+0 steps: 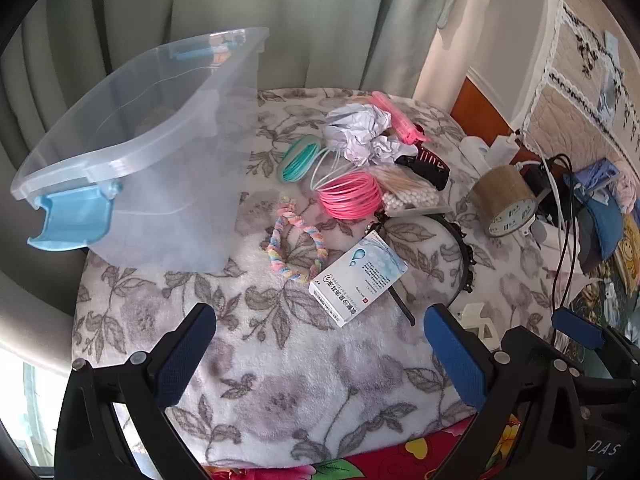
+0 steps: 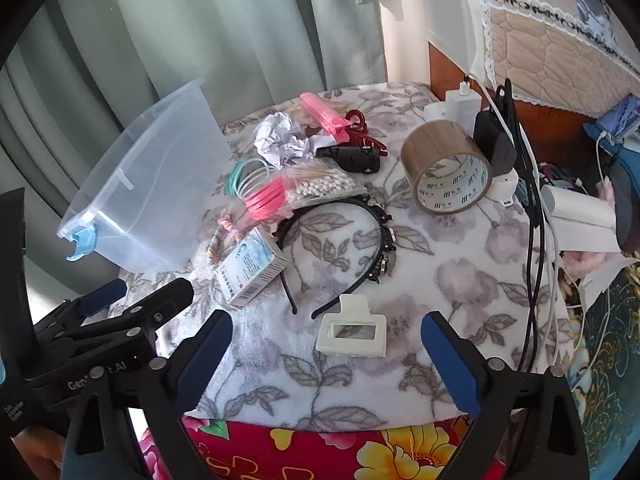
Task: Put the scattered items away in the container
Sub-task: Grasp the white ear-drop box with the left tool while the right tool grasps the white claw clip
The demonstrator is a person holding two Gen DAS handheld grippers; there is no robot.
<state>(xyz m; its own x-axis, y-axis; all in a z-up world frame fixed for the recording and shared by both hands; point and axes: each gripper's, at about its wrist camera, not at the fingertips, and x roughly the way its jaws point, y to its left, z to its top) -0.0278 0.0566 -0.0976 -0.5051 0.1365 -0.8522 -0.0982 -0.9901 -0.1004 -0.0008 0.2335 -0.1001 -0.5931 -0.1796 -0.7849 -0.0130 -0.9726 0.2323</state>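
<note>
A clear plastic bin (image 1: 132,168) with blue latches stands at the left of the floral blanket; it also shows in the right wrist view (image 2: 152,200). Scattered beside it lie a small medicine box (image 1: 358,278) (image 2: 250,270), a pastel braided hair tie (image 1: 294,240), a pink coil (image 1: 351,196), a teal coil (image 1: 300,160), crumpled paper (image 1: 362,134), a bag of cotton swabs (image 1: 408,192), a black headband (image 2: 340,248) and a white hair clip (image 2: 352,330). My left gripper (image 1: 320,354) hovers open near the front edge, below the medicine box. My right gripper (image 2: 328,356) is open, the white clip lying just ahead of it.
A roll of brown tape (image 2: 446,166), a pink clip (image 2: 324,116), a red claw clip (image 2: 366,134) and a black claw clip (image 2: 352,158) lie further back. Chargers and cables (image 2: 532,240) crowd the right edge. Green curtains (image 2: 200,32) hang behind; a red flowered cloth (image 2: 320,452) lies at the front.
</note>
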